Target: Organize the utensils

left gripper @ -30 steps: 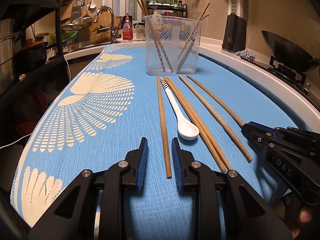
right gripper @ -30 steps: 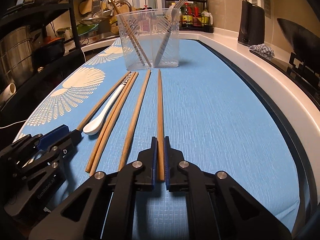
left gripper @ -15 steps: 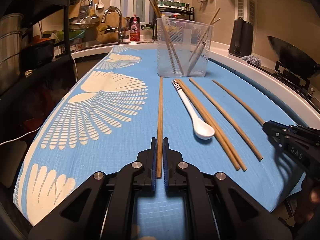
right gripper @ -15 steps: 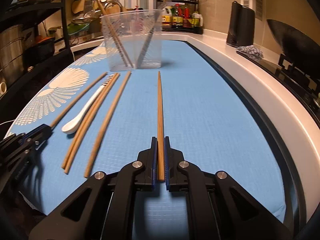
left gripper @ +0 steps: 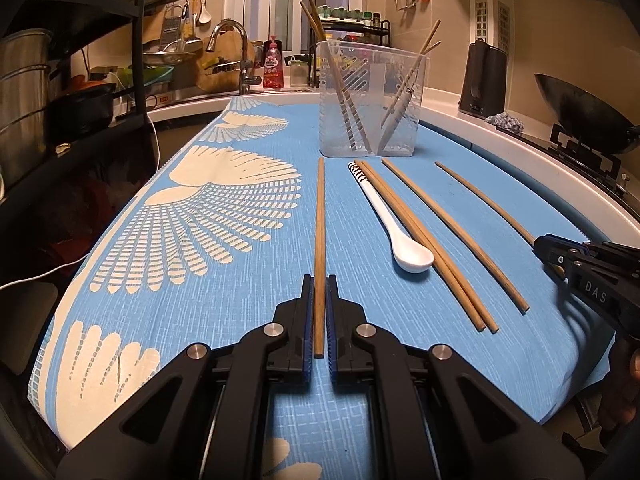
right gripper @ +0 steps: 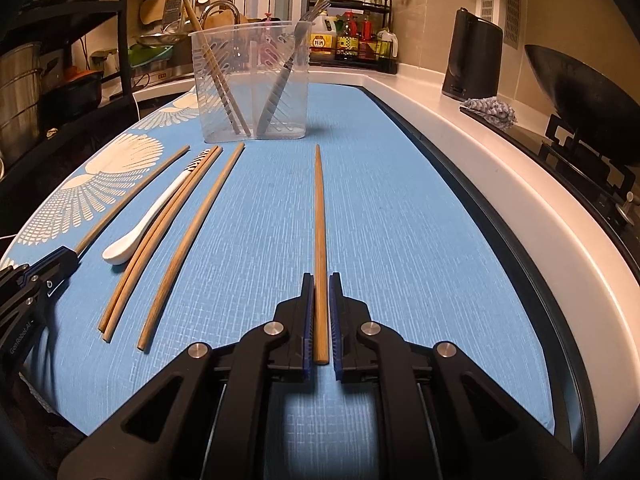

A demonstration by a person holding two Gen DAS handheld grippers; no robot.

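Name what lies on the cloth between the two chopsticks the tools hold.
In the left wrist view: a white spoon, a chopstick pair beside it, and a single chopstick.

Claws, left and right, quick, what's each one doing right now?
Left claw: shut on a chopstick.
Right claw: shut on another chopstick.

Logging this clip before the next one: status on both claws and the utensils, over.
Left claw shut on a chopstick; right claw shut on another chopstick. White spoon and three chopsticks lie on the blue mat. Path to the clear holder open.
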